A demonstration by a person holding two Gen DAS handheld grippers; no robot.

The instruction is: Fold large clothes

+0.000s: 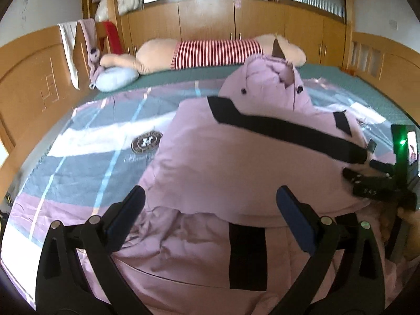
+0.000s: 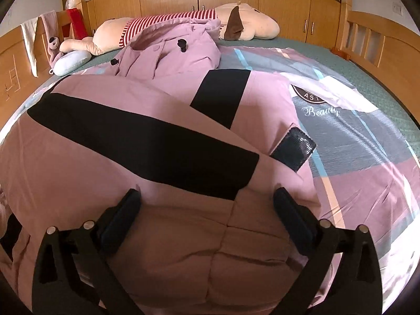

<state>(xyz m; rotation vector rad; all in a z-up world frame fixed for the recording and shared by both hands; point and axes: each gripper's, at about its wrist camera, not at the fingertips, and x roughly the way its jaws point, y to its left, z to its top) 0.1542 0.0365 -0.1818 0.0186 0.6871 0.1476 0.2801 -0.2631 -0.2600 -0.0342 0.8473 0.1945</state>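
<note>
Pink padded jacket with black bands lies spread on the bed's patchwork quilt in grey, pink and white, hood toward the long plush toy in a red-striped shirt at the far edge. Progress estimate: partway. One sleeve with a black band sits folded across the body, and the right-wrist view shows a second black-banded panel lying over the torso too (sleeves look dealt with). Body not yet folded in half, hood loose, hem rumpled near the left wrist camera. So remaining: hood in, body fold, tidy.

Left gripper: jaws wide apart, nothing clamped, jacket body lying below and between them, contact unclear. Right gripper: jaws apart at full spread, straddling the puffy fabric at the sleeve's black-band end, pads beside the cloth but not pinching. From the left view, the right gripper sits at the sleeve's cuff end, just touching or just above it.
</note>
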